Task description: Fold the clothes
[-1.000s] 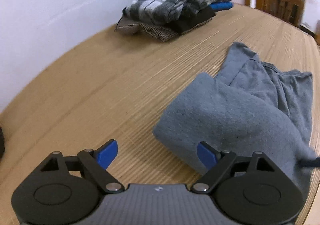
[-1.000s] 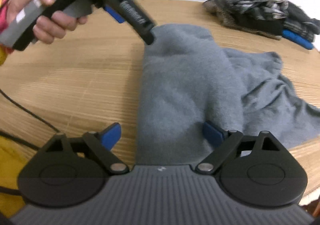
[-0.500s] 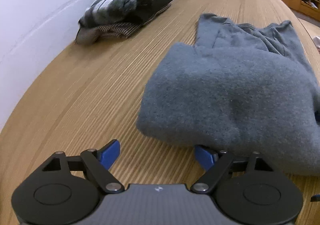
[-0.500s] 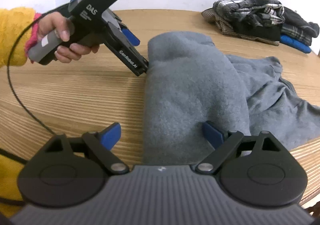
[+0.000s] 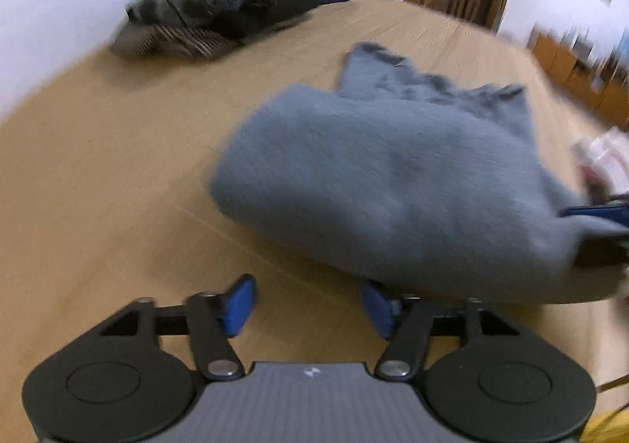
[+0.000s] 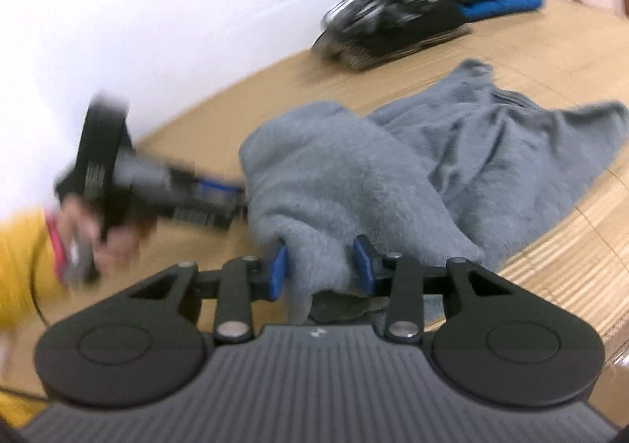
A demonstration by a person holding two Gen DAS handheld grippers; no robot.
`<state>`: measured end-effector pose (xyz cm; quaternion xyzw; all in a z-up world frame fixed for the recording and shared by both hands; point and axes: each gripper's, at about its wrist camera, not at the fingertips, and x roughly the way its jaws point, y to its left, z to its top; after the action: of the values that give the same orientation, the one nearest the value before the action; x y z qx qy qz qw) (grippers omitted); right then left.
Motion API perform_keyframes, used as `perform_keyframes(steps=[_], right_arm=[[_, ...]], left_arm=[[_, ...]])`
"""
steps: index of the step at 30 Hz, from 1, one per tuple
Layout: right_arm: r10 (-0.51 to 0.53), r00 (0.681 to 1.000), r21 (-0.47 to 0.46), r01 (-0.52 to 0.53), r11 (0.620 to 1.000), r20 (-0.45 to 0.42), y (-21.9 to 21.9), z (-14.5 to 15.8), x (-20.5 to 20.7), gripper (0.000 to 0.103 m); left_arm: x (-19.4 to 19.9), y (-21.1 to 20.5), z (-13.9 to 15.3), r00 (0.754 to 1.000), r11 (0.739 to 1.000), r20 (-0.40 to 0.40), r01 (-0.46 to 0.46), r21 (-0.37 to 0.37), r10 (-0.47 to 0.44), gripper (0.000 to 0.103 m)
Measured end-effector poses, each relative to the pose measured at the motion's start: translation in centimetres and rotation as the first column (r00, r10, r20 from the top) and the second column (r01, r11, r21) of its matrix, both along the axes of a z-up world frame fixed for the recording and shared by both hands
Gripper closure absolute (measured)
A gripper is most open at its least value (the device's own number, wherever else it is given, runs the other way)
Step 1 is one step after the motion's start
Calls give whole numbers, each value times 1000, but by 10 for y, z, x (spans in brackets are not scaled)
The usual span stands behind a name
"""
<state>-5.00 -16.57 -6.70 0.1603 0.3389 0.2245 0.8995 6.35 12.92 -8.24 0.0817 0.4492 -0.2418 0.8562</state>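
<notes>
Grey fleece (image 5: 377, 183) is lying bunched on the wooden bench (image 5: 98, 175), near its front edge, with the far part spreading flat toward the pile of folded clothes (image 5: 236, 10).

Right hand-held gripper (image 6: 320, 266) is pinching a fold at the near edge of the fleece; blue pads (image 6: 280, 266) are pressing cloth between them, jaws partly closed on it.

Left hand-held gripper (image 5: 310, 303) is sitting at the left edge of the fleece, jaws standing apart. Its right pad is touching or going just under the fleece edge; left pad is over bare bench. Nothing between them.

In the right wrist view, a hand (image 6: 102, 242) in a yellow sleeve (image 6: 23, 258) is gripping the left tool's handle, left of the fleece. Both views are motion-blurred.

Pile of folded clothes is sitting beyond the fleece, against the white wall (image 5: 59, 2).
</notes>
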Motion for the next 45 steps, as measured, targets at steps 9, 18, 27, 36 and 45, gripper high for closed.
perform_keyframes(steps=[9, 18, 27, 36, 45], right_arm=[[-104, 990, -84, 112, 990, 96, -25, 17, -19, 36], [-86, 986, -489, 145, 860, 142, 13, -36, -45, 14], [-212, 969, -404, 246, 881, 127, -6, -57, -42, 18], [-129, 980, -471, 186, 862, 151, -2, -51, -47, 56], [-152, 980, -327, 186, 927, 126, -60, 23, -78, 72]], left_arm=[[-1, -38, 4, 996, 993, -80, -47, -108, 38, 70], [-12, -80, 2, 992, 993, -113, 43, -108, -55, 71], [-20, -62, -2, 986, 980, 38, 158, 125, -163, 37], [-13, -77, -14, 934, 926, 153, 278, 255, -322, 74], [-73, -77, 62, 936, 955, 197, 296, 7, -291, 81]])
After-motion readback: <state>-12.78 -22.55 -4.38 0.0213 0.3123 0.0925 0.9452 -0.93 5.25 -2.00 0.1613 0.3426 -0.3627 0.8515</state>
